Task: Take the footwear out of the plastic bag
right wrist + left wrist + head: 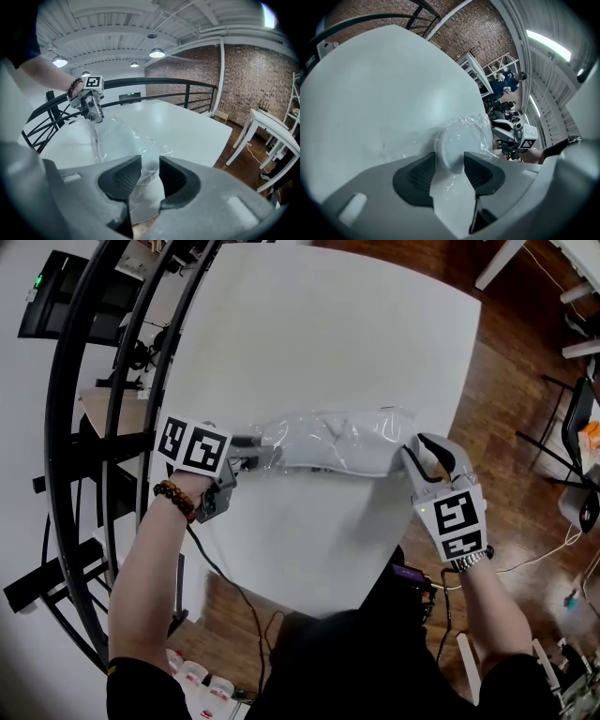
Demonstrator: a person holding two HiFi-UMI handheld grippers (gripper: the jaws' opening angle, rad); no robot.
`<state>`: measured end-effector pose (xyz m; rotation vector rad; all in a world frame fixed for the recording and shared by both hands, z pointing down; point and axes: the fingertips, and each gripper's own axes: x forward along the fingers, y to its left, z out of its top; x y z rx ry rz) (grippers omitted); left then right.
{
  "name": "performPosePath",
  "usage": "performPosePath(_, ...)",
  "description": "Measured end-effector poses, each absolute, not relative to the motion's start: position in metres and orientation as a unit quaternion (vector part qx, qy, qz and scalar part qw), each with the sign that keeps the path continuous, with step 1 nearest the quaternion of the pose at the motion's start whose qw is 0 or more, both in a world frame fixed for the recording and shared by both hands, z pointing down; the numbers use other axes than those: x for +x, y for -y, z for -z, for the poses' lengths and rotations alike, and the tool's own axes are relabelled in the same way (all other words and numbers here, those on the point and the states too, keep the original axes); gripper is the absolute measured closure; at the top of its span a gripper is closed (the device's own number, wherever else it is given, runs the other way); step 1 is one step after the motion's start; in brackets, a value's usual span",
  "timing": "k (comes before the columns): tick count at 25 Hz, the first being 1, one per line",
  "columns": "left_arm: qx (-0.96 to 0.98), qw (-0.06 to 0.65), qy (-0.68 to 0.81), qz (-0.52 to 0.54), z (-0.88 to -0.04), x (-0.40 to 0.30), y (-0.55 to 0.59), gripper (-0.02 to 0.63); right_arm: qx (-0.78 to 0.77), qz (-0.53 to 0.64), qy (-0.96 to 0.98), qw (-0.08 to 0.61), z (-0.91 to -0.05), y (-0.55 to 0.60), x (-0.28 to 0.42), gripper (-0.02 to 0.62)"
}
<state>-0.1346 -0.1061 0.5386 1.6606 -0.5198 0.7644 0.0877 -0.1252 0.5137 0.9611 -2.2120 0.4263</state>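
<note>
A clear plastic bag [361, 427] lies across the white table [319, 334] with white footwear [328, 454] inside it. My left gripper [246, 454] is at the bag's left end. In the left gripper view the footwear's rounded end [452, 147], wrapped in plastic [476, 129], fills the gap of this gripper [450, 164] and touches both pads. My right gripper [427, 454] straddles the bag's right end. In the right gripper view crumpled plastic [117, 138] and a white tip lie in the narrow gap of that gripper [150, 176], and the pads stand slightly apart from them.
A black curved railing [84, 381] runs along the table's left side. The table's near edge [309, 601] is close to my body. Wooden floor, a chair [577, 427] and cables lie to the right. Other white tables [272, 126] stand beyond.
</note>
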Motion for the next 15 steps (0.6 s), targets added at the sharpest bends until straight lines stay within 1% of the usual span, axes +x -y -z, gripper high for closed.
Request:
performPosePath(5, 0.714, 0.588, 0.220, -0.311, -0.5351, -0.1348, 0.1055, 0.405, 0.364, -0.166, 0.853, 0.334, -0.5167, 0.1237, 0.0838, 0.500)
performPosePath(8, 0.708, 0.596, 0.230, -0.301, -0.5341, -0.1402, 0.1053, 0.440, 0.359, -0.171, 0.856, 0.331, -0.5164, 0.1226, 0.0804, 0.502)
performPosePath(15, 0.718, 0.590, 0.241, -0.280, -0.5321, -0.1406, 0.1095, 0.485, 0.366, -0.174, 0.851, 0.333, -0.5153, 0.1245, 0.0843, 0.518)
